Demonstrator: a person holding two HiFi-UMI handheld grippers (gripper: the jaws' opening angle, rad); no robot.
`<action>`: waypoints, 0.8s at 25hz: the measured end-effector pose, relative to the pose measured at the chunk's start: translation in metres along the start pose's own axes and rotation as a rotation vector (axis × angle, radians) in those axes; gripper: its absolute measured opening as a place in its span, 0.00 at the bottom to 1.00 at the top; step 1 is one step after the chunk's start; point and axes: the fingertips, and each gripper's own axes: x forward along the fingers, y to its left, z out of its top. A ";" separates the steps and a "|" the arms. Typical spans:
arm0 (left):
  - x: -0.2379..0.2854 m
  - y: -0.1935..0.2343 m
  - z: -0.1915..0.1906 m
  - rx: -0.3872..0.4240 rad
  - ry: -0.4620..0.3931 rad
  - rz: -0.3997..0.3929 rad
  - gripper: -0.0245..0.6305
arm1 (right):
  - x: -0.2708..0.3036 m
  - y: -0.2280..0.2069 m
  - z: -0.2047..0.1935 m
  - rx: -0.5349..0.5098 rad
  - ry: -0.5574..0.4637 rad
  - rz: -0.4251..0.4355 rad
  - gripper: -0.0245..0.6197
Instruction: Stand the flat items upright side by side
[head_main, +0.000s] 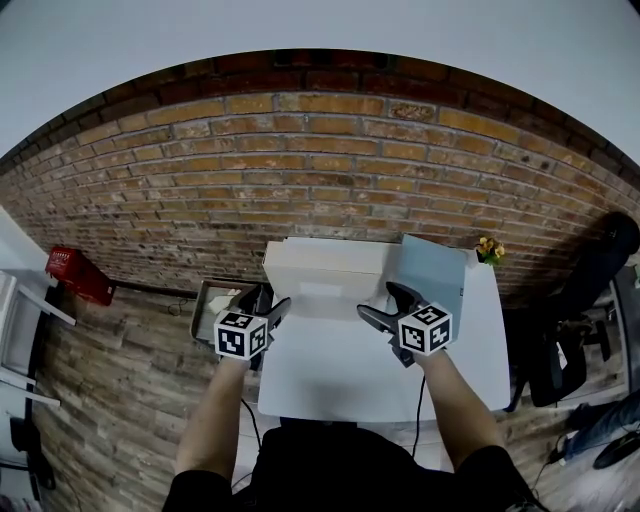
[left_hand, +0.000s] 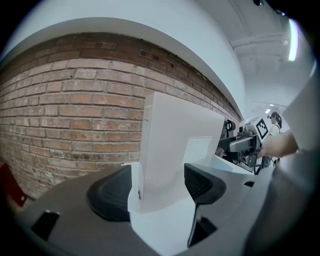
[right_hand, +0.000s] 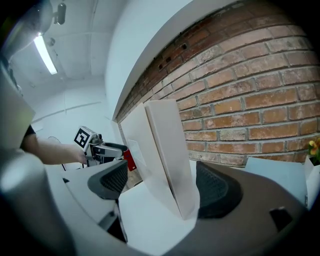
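Two bare forearms reach in over the near edge of the white rectangular table (head_main: 340, 385), each hand carrying a claw with a black-and-white marker cube. Left claw (head_main: 275, 298): near the table's left edge, clenched on the left end of the flat white cardboard box (head_main: 325, 262); in the left gripper view the box's lower corner fills the gap, with a dark ribbed pad against each side. Right claw (head_main: 377, 300): toward the middle of the table, at the box's right end, released; in the right gripper view the box stands between the jaws, close to the right pad, with bare table showing between it and the left pad. The box stands upright on its long edge, running parallel to the table's far edge and close to it. Just to its right, toward the far right corner, is a flat pale blue panel (head_main: 432, 270); whether it touches the box cannot be told. A small pot of yellow flowers (head_main: 490, 249) sits at the far right corner. Beyond the far edge is a red brick wall (head_main: 300, 150).
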 end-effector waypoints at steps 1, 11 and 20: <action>-0.004 0.001 -0.002 -0.014 -0.005 0.019 0.57 | -0.003 0.000 -0.003 0.004 -0.002 0.001 0.69; -0.042 -0.029 -0.006 -0.026 -0.101 0.069 0.52 | -0.043 -0.001 -0.022 0.076 -0.066 -0.087 0.70; -0.049 -0.088 0.000 0.059 -0.151 -0.099 0.52 | -0.096 0.009 -0.037 0.092 -0.074 -0.254 0.70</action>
